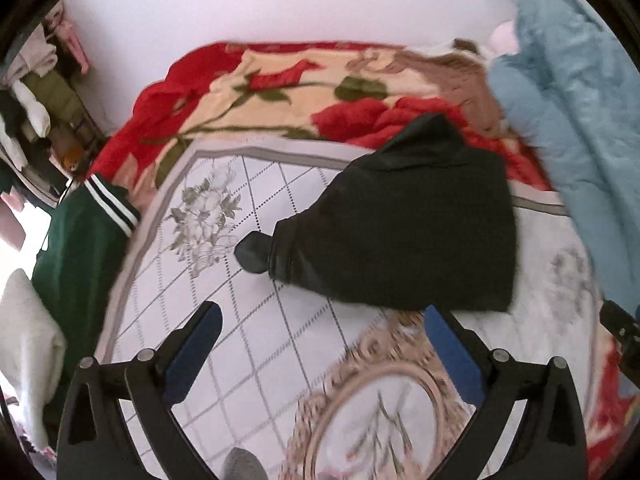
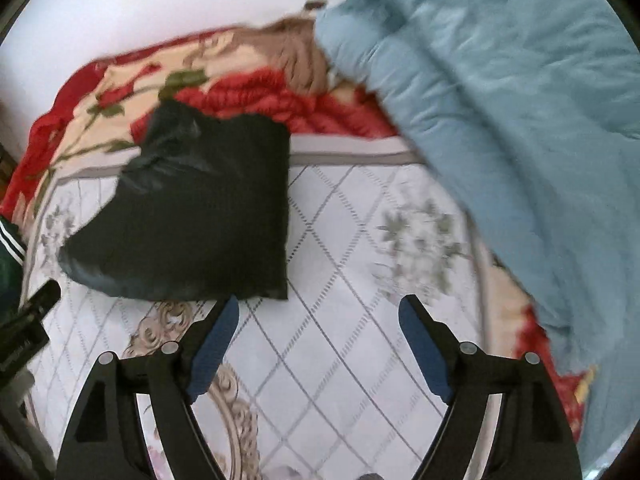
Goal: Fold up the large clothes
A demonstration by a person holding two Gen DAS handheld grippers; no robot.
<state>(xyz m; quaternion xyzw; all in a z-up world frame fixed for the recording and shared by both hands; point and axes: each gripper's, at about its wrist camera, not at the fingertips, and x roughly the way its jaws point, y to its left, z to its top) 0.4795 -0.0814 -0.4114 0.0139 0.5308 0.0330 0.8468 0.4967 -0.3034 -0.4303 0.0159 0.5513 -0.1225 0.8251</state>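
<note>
The black garment (image 1: 404, 224) lies folded into a compact bundle on the patterned bed sheet (image 1: 256, 320), at centre right of the left wrist frame and centre left of the right wrist frame; its far edge overlaps the red floral blanket (image 1: 256, 92). The left claw (image 1: 322, 326) stands wide open with nothing between its fingers; the right claw (image 2: 318, 316) is likewise open and empty, just below the bundle's lower edge. The fold looks finished and released; next, probably, the green striped garment (image 1: 86, 232) at the left edge needs fetching and spreading flat, clear of the blue quilt (image 2: 500, 100).
</note>
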